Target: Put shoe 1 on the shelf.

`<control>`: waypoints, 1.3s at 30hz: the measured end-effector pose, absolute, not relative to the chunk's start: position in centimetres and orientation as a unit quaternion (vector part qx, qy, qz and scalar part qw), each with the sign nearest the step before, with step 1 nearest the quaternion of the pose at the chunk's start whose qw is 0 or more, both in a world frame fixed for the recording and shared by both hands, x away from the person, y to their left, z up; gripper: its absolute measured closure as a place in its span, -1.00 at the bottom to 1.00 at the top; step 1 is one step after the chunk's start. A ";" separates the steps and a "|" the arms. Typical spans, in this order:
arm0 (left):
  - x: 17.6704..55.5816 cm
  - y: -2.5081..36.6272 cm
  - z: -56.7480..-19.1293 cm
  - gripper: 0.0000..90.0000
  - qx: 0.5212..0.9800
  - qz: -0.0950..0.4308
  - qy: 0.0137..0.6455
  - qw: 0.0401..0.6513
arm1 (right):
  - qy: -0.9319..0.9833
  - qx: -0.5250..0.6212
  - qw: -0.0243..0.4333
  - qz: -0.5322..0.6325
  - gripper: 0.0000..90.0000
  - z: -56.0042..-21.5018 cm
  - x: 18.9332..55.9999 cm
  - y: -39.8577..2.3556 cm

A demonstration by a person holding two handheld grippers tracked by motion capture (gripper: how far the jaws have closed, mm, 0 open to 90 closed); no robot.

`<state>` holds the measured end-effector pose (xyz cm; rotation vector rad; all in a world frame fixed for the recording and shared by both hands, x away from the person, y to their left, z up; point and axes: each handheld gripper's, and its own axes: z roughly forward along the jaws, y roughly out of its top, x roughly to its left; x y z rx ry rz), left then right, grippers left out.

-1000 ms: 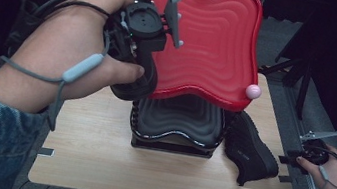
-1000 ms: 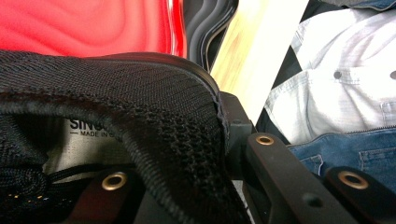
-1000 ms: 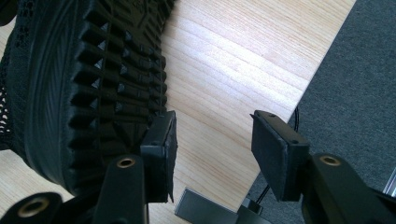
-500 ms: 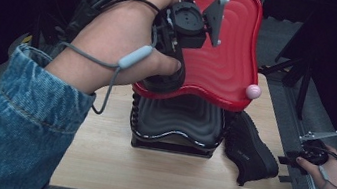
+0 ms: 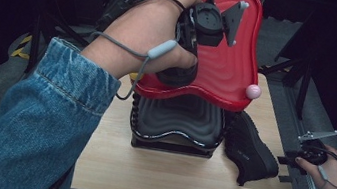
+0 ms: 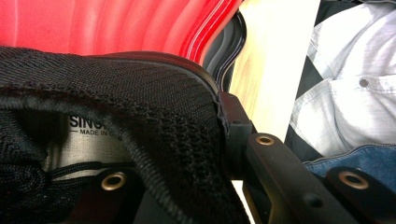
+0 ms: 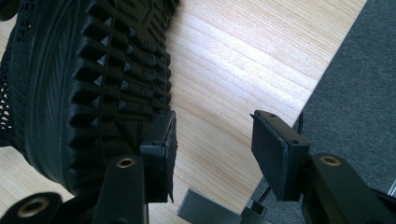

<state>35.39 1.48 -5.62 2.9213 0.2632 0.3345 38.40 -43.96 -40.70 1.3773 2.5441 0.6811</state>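
Observation:
My left gripper (image 5: 180,71) hovers over the red wavy tray (image 5: 231,68), shut on a black mesh shoe (image 6: 154,116) by its collar. In the left gripper view the shoe's opening and insole label lie between the jaws, with the red tray (image 6: 116,28) right behind. A second black shoe (image 5: 249,147) lies on its side on the wooden table (image 5: 169,175), right of the black box. My right gripper (image 7: 212,144) stands open at the table's right edge, its left pad beside that shoe's sole (image 7: 93,70), nothing between the fingers.
The red tray rests on a black ribbed box (image 5: 177,121) at the table's middle. A pink ball (image 5: 253,91) sits on the tray's right rim. Grey carpet (image 7: 364,70) lies past the table's right edge. The person's denim sleeve (image 5: 36,120) crosses the left side.
The left hand has carried the black shoe rightward and farther back, from the tray's left edge to over the tray. The right hand has stayed put.

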 end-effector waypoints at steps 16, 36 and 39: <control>37.3 0.0 -7.5 0.89 0.987 0.125 0.065 0.081 | 0.855 0.460 0.085 0.226 0.12 -40.7 38.4 -44.0; 37.3 -0.4 -8.9 0.86 0.984 0.152 0.060 0.065 | 0.860 0.454 0.074 0.222 0.11 -41.0 38.4 -43.6; 37.3 -0.4 -8.9 0.85 0.984 0.151 0.062 0.064 | 0.860 0.454 0.073 0.222 0.11 -41.0 38.4 -43.6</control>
